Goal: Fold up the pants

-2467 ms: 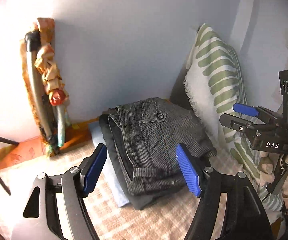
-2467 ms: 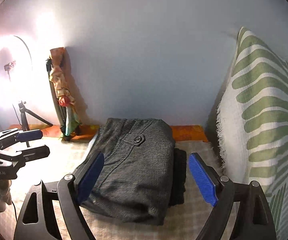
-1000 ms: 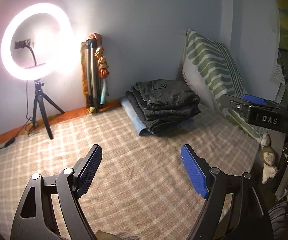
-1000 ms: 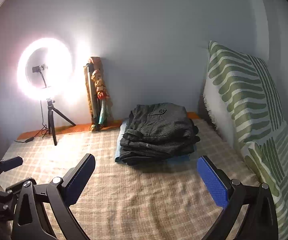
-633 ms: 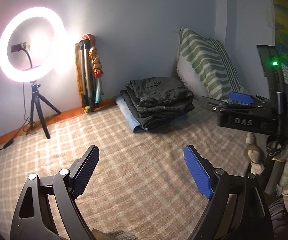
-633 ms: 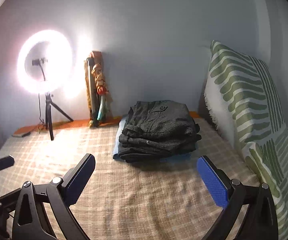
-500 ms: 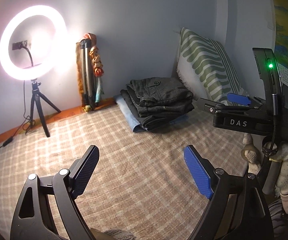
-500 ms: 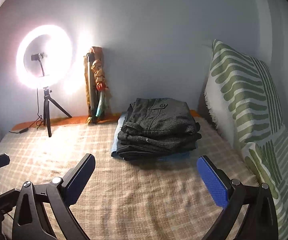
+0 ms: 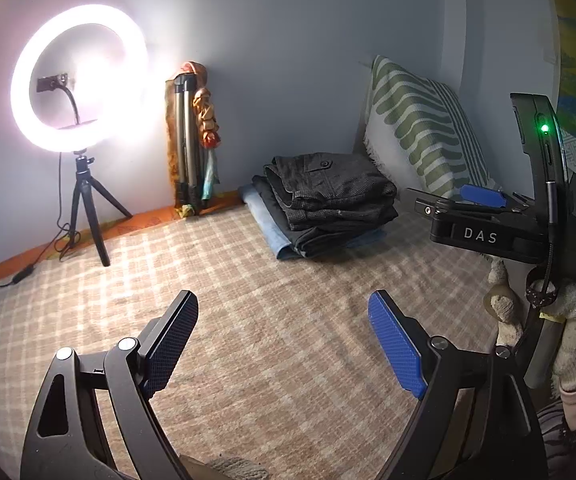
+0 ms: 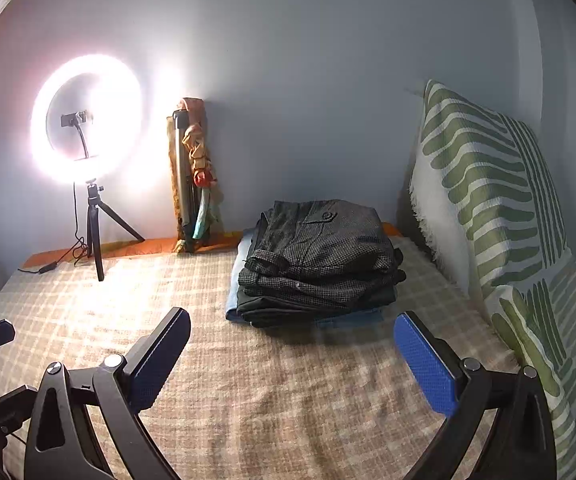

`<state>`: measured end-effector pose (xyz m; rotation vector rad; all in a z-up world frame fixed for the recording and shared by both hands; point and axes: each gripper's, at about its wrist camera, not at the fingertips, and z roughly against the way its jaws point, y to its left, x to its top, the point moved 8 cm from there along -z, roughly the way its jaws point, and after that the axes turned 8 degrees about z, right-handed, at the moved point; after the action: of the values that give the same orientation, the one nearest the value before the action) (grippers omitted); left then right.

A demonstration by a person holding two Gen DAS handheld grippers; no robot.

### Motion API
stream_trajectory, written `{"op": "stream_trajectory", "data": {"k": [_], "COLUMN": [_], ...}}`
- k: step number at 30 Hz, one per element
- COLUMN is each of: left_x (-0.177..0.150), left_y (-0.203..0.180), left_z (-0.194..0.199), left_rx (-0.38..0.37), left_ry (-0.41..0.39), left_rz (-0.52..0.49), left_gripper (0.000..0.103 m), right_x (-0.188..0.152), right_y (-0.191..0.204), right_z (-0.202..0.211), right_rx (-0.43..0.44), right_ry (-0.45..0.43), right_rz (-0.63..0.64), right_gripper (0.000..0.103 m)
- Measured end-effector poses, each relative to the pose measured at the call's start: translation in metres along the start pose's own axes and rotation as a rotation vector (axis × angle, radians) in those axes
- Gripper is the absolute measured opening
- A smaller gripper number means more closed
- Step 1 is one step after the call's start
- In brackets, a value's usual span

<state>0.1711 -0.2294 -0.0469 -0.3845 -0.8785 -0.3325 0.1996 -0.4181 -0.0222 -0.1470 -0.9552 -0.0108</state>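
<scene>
We hold the left gripper (image 9: 284, 340) with its blue fingers (image 9: 172, 340) spread wide and nothing between them, hovering over the checked bedspread (image 9: 280, 360). Our right gripper (image 10: 292, 360) is the same: fingers (image 10: 424, 364) wide apart, empty, above the bedspread (image 10: 288, 392) and well short of the clothes. In the left wrist view the right gripper (image 9: 476, 204) shows side-on at the right edge, its fingers apart, just beside the stack.

The folded pants (image 10: 324, 248) lie on top of a small pile at the far end of the bed, near the wall. They are dark grey with a fine check, folded into a compact block, several layered fold edges facing us and the left. The buttoned back pocket (image 10: 326, 215) sits on the upper face toward the wall. The block's longer side seems to run from us toward the wall, though the fisheye makes this hard to judge. In the left wrist view the same pants (image 9: 328, 192) show their stacked edges toward the lower left.

Beneath them lies another dark folded garment (image 10: 288, 304), and under that a light blue one (image 10: 234, 292) sticking out on the left side and at the front.

Just right of the pile a green-and-white striped pillow (image 10: 488, 192) leans upright against the wall. Left of the pile a folded tripod wrapped in patterned cloth (image 10: 192, 176) stands against the wall, and farther left a lit ring light (image 10: 88, 120) stands on a small tripod.
</scene>
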Motion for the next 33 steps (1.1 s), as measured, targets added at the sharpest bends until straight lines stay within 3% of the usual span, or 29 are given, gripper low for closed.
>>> {"op": "stream_trajectory", "data": {"k": [33], "left_x": [-0.0006], "left_y": [-0.0005], "left_z": [0.0048], "left_rx": [0.014], "left_ry": [0.0], "left_rz": [-0.002], "left_gripper": [0.087], "right_x": [0.0019], "right_y": [0.0048], "right_z": [0.0017], "right_rx": [0.004], "right_ry": [-0.004], "right_rz": [-0.001], "right_gripper": [0.103]}}
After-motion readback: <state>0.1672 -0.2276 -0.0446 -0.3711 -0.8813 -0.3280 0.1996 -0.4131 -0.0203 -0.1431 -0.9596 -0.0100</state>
